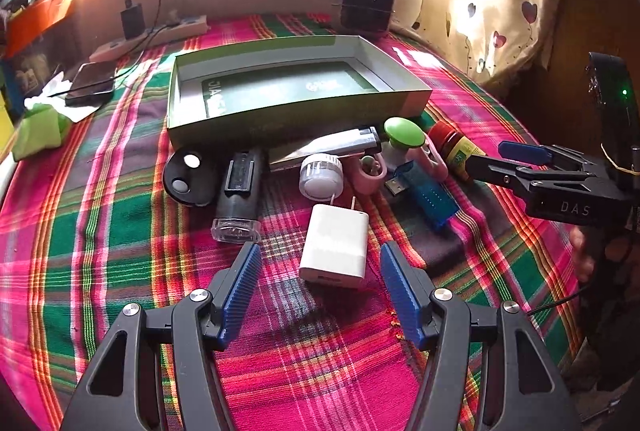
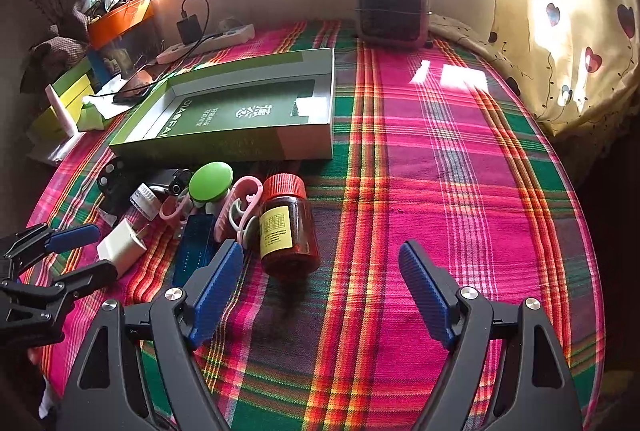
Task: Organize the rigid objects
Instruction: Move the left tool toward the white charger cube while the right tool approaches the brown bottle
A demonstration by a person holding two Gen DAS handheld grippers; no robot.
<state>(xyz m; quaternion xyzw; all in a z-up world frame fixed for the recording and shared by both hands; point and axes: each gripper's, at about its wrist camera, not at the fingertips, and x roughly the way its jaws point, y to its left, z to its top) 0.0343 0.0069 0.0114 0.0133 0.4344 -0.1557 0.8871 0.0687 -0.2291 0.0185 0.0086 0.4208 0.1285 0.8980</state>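
A white charger plug point(image 1: 335, 245) lies on the plaid cloth just ahead of my open left gripper point(image 1: 320, 259), between the lines of its blue pads. Behind it sit a black torch point(image 1: 239, 191), a black round device point(image 1: 188, 173), a white round cap point(image 1: 321, 177), a blue USB stick point(image 1: 424, 193), pink clips point(image 1: 368, 173), a green-topped piece point(image 1: 404, 131) and a lighter point(image 1: 328, 147). The open green box point(image 1: 296, 111) stands behind them. My right gripper point(image 2: 322, 255) is open; the red-capped amber jar point(image 2: 288, 227) lies just beyond its left pad.
A small heater point(image 2: 392, 7) stands at the far edge under the window. A power strip point(image 2: 208, 41), a black adapter point(image 2: 189, 29) and a phone point(image 1: 90, 83) lie at the back left. A heart-print curtain point(image 2: 568, 43) hangs on the right. Bare plaid cloth point(image 2: 460, 151) spreads right of the box.
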